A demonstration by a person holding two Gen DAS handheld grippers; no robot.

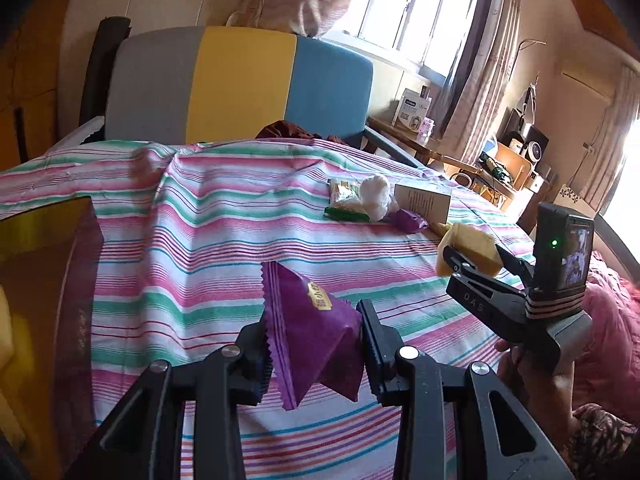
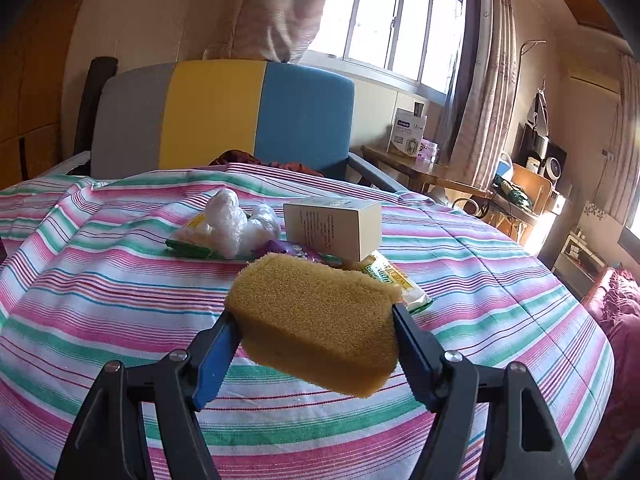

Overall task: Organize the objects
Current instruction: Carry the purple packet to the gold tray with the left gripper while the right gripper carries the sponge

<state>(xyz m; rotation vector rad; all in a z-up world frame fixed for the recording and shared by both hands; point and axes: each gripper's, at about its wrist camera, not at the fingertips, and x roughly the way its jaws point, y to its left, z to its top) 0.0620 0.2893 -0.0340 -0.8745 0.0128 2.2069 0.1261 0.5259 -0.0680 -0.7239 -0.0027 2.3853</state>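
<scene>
Purple packet (image 1: 316, 332) stands upright, pinched in left gripper (image 1: 314, 344); right gripper (image 2: 316, 332) clamps sponge (image 2: 316, 320) crosswise.

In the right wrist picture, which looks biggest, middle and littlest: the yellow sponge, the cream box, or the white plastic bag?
1. yellow sponge, though it looks biggest partly because it is nearest the camera
2. cream box
3. white plastic bag, close to the box, so that order is unsure

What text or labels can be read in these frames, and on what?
"DAS": on the right gripper arm.
Purple packet: yellow label, blurred.
Cream box: fine print, too small.
Green-yellow packet: lettering unreadable.
White carton by the window: blurred.
</scene>
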